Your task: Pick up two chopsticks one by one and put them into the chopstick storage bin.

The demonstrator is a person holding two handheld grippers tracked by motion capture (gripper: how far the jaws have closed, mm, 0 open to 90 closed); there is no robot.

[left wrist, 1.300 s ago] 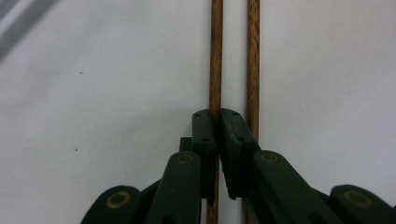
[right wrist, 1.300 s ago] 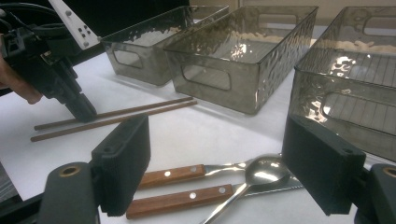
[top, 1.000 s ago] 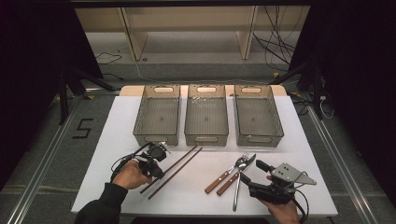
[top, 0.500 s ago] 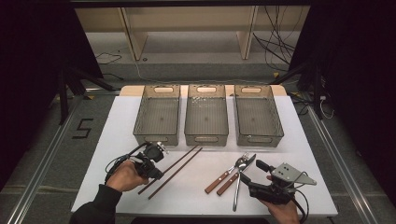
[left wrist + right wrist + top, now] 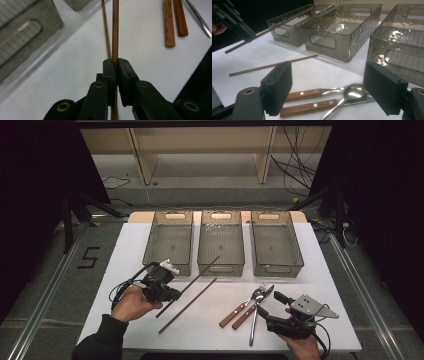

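Hovering chopstick (image 5: 192,280), clamped, near bin (image 5: 168,244) rim.

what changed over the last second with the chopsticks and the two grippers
The left gripper, shut on one chopstick, has raised it off the table; its far end now sits over the bins. The other chopstick stayed flat on the table. The right gripper, jaws open, kept still by the spoon and the wooden-handled cutlery.

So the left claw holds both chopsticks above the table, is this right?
Not quite. The left claw holds one chopstick above the table; the other chopstick lies flat on it. The right gripper view shows this best.
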